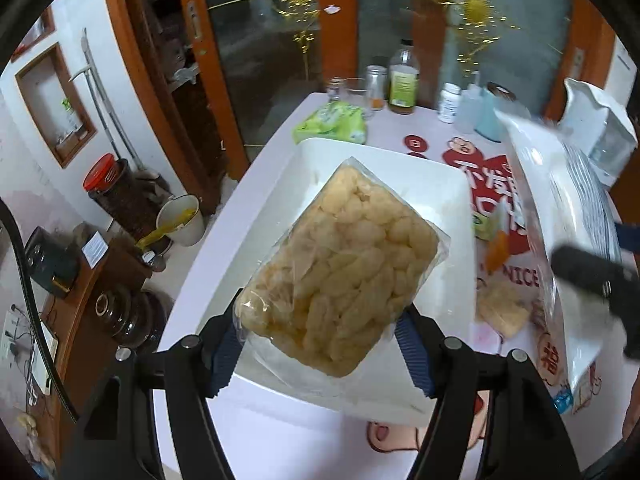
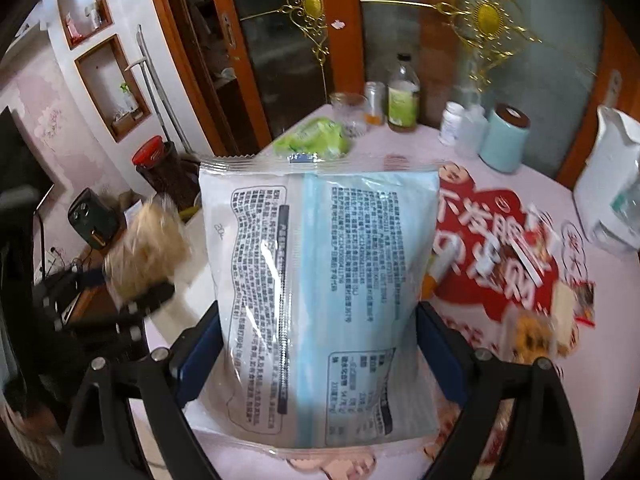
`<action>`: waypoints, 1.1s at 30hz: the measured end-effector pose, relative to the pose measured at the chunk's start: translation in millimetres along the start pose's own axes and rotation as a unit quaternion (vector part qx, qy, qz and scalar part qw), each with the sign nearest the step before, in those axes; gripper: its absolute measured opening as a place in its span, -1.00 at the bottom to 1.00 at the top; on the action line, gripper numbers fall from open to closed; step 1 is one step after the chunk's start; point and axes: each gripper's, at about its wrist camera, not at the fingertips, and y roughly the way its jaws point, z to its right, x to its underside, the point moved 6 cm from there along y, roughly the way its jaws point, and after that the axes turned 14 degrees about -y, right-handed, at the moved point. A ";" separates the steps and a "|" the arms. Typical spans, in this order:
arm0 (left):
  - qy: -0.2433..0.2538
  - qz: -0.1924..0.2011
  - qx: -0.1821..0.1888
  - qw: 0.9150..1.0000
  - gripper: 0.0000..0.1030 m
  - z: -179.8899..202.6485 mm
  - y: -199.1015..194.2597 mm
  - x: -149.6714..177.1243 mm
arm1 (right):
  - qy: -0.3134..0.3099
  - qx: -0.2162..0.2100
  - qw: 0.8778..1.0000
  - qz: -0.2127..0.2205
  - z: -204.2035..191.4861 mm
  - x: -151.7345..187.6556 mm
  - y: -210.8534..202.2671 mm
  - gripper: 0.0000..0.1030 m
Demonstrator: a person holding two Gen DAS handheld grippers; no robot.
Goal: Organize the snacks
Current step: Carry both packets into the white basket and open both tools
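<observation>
My left gripper (image 1: 320, 344) is shut on a clear bag of pale yellow puffed snacks (image 1: 340, 264), held in the air over a white rectangular bin (image 1: 436, 184) on the table. In the right wrist view my right gripper (image 2: 320, 340) is shut on a large white and light-blue snack bag (image 2: 320, 280), printed back side facing the camera, lifted above the table. That same bag (image 1: 560, 216) appears at the right of the left wrist view with a blurred black finger (image 1: 592, 272) on it. The puffed snack bag (image 2: 144, 248) shows blurred at the left of the right wrist view.
A green packet (image 1: 332, 124) lies behind the bin. Jars, bottles and a light-blue canister (image 2: 504, 140) stand along the table's far edge, and a white bag (image 2: 612, 184) at the right. Small snack packets (image 1: 500, 308) lie on the red-patterned tablecloth (image 2: 500, 240). Glass doors stand behind.
</observation>
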 end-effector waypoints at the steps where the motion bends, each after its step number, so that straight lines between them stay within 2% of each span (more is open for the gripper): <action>1: -0.001 -0.002 -0.002 1.000 0.32 0.1 2.3 -1.0 | 0.005 0.000 1.000 -0.002 -0.5 -9.3 8.8 0.78; 9: 0.007 -0.033 0.000 0.999 0.32 5.1 37.7 -6.2 | -0.017 0.024 0.999 -0.020 -4.9 -45.2 56.5 0.79; 19: 0.022 -0.064 0.018 0.998 0.32 17.2 64.6 -1.3 | -0.021 0.038 0.998 -0.054 -7.8 -40.3 87.0 0.79; 24: 0.023 -0.063 0.020 0.998 0.33 14.1 71.0 -4.7 | -0.022 0.040 0.997 -0.061 -8.4 -39.3 92.6 0.80; 28: 0.028 -0.062 0.018 0.998 0.33 13.2 70.6 -3.0 | -0.012 0.025 0.997 -0.069 -8.9 -36.8 99.0 0.81; 31: 0.036 -0.062 0.013 0.997 0.47 15.2 70.0 -0.9 | -0.001 -0.005 0.996 -0.089 -10.6 -32.3 109.5 0.82; 33: 0.037 -0.062 0.016 0.997 0.64 16.4 68.9 -0.1 | -0.004 -0.007 0.996 -0.093 -11.1 -29.4 114.4 0.82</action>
